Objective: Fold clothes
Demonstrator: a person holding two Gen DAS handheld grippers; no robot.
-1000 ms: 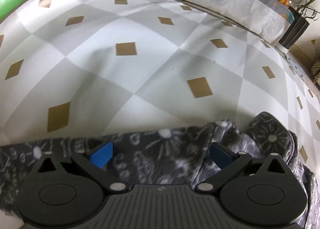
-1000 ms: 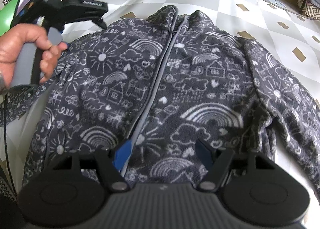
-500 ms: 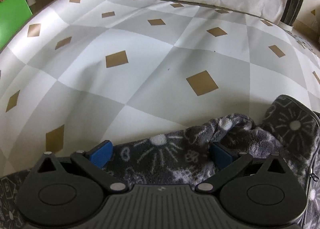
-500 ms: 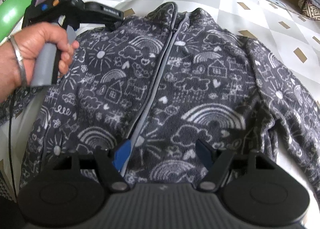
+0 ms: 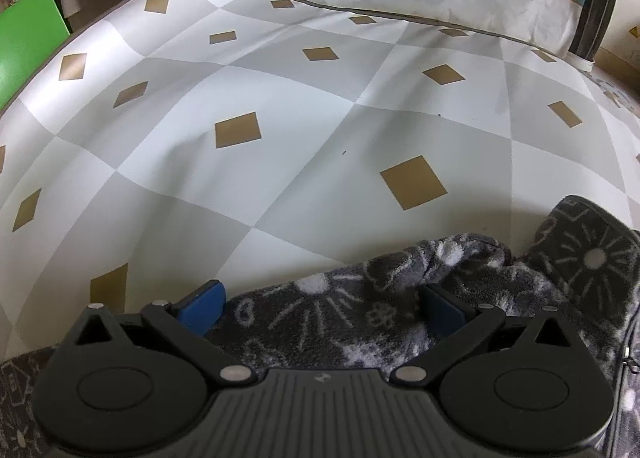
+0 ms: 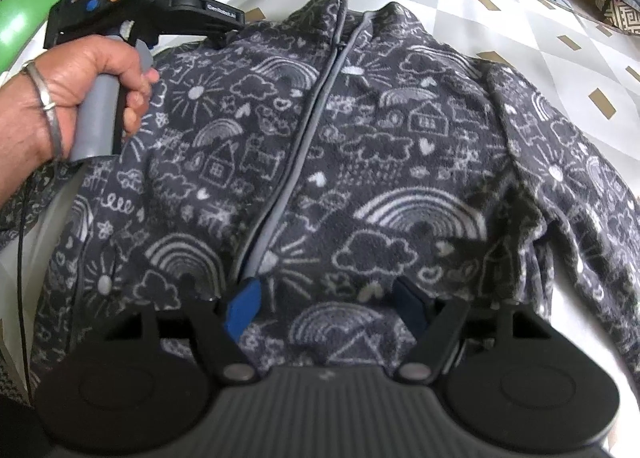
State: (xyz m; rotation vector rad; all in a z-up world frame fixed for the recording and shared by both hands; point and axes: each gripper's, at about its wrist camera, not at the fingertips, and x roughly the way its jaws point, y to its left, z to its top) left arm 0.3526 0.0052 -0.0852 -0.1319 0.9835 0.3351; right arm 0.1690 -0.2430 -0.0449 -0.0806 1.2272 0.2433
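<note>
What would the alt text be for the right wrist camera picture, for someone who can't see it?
A dark fleece jacket with white doodle rainbows and clouds lies zipped, front up, on a checked sheet. The right gripper hangs open over its hem; a hand at upper left holds the left gripper's handle at the jacket's shoulder.

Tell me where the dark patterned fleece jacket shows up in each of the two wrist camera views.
Left wrist view: the jacket fills only the bottom and lower right, a bunched fold between the open fingers.
Right wrist view: the jacket fills most of the picture, spread front up, zipped.
Shared landmark: the grey-and-white diamond sheet under it.
</note>
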